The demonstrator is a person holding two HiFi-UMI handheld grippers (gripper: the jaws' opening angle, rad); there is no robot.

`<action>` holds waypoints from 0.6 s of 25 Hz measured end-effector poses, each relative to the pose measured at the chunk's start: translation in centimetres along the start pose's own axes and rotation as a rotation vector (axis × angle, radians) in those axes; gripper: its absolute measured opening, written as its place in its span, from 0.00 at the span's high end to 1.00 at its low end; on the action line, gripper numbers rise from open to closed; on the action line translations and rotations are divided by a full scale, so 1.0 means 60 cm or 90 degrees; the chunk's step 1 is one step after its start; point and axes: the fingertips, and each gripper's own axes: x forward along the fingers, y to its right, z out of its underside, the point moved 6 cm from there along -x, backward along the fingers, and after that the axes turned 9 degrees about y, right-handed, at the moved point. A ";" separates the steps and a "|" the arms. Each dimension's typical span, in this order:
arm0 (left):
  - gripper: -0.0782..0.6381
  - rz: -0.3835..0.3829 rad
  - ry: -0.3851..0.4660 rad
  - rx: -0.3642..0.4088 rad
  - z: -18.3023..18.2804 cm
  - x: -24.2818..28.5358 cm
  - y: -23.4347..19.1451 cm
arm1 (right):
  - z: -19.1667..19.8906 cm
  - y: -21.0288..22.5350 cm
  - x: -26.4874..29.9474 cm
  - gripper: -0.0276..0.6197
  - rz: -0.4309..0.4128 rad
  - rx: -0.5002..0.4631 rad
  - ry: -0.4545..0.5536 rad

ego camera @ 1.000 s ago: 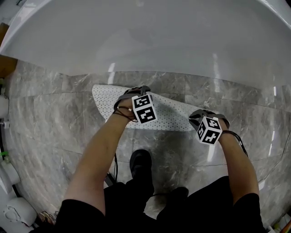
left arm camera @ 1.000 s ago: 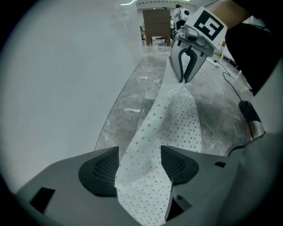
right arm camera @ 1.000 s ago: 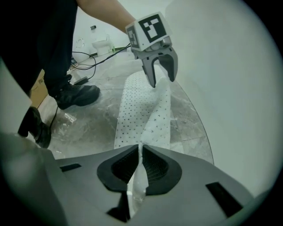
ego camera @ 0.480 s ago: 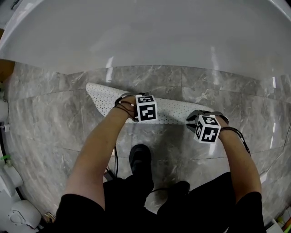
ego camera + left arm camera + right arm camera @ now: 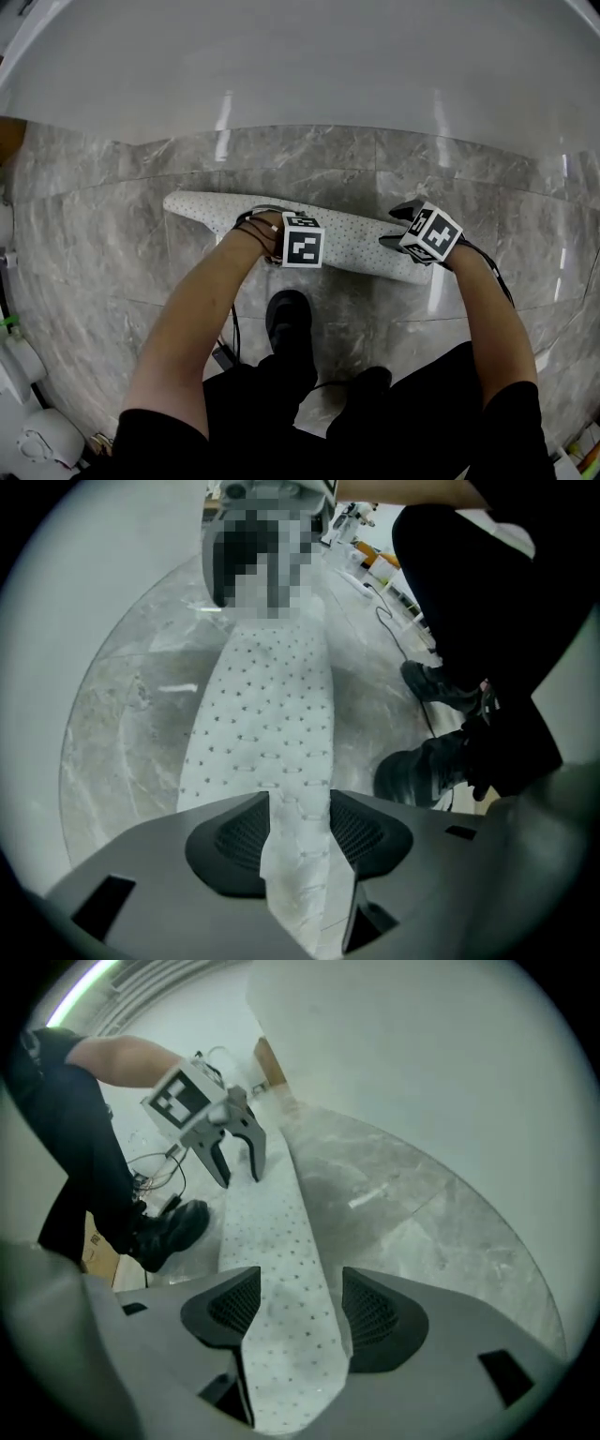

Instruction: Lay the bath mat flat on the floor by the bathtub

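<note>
Right gripper (image 5: 300, 1288) just opening — bath mat (image 5: 202, 211) between jaws.

left claw (image 5: 298, 834): just widened, pinching bath mat (image 5: 264, 714) | right claw (image 5: 295, 1312): just opened astride it

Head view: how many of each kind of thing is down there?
Bath mat: 1
Bathtub: 1
Grippers: 2 (left gripper, right gripper; both jaws just opened further, mat between them)
Black shoes: 2
Total: 6

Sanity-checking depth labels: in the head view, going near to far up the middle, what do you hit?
shoe → bath mat → bathtub
</note>
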 end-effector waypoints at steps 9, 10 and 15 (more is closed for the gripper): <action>0.77 0.019 0.015 0.024 -0.001 0.026 0.050 | 0.025 -0.035 0.065 0.59 -0.064 -0.091 -0.092; 0.77 0.008 0.032 0.016 -0.005 0.019 0.043 | 0.020 -0.038 0.060 0.63 -0.068 -0.107 -0.094; 0.65 -0.119 0.140 -0.065 -0.020 -0.038 -0.030 | -0.006 -0.030 0.039 0.77 -0.037 -0.174 -0.069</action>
